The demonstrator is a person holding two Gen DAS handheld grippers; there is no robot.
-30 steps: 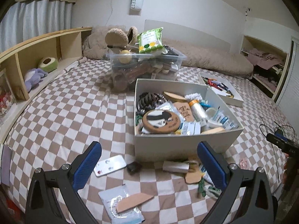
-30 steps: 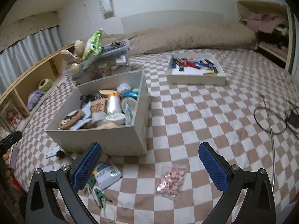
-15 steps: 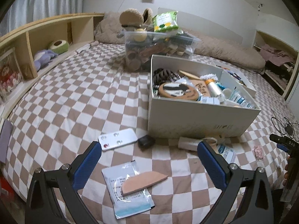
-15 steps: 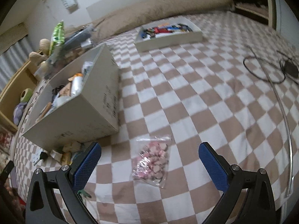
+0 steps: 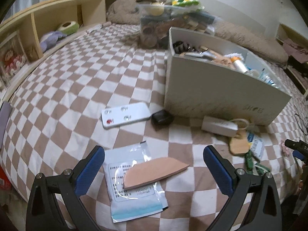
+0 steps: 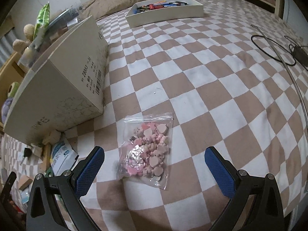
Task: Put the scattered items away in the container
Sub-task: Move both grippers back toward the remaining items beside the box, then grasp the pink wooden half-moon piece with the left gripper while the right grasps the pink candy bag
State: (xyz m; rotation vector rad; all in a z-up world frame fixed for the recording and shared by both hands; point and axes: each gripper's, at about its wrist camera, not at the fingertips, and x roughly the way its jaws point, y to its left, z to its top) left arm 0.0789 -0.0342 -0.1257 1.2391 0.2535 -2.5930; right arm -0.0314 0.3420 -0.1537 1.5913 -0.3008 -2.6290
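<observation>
Both grippers are hovering spread wide and holding nothing. Left gripper (image 5: 154, 165) is framing a tan wedge (image 5: 154, 172) lying on a flat packet (image 5: 132, 182), bottom centre, with the white box (image 5: 215, 94) at upper right. Right gripper (image 6: 154, 165) is framing a small clear bag of pink charms (image 6: 148, 150) at lower centre. That bag is probably light, slippery and floppy, so pinching its bunched middle seems safest.

Between my left fingers (image 5: 154, 165): flat wedge (image 5: 155, 170) on packet (image 5: 134, 182).
Behind it: remote (image 5: 126, 115), left of box (image 5: 221, 90).
Between my right fingers (image 6: 155, 165): bag (image 6: 148, 150), right of box.
</observation>
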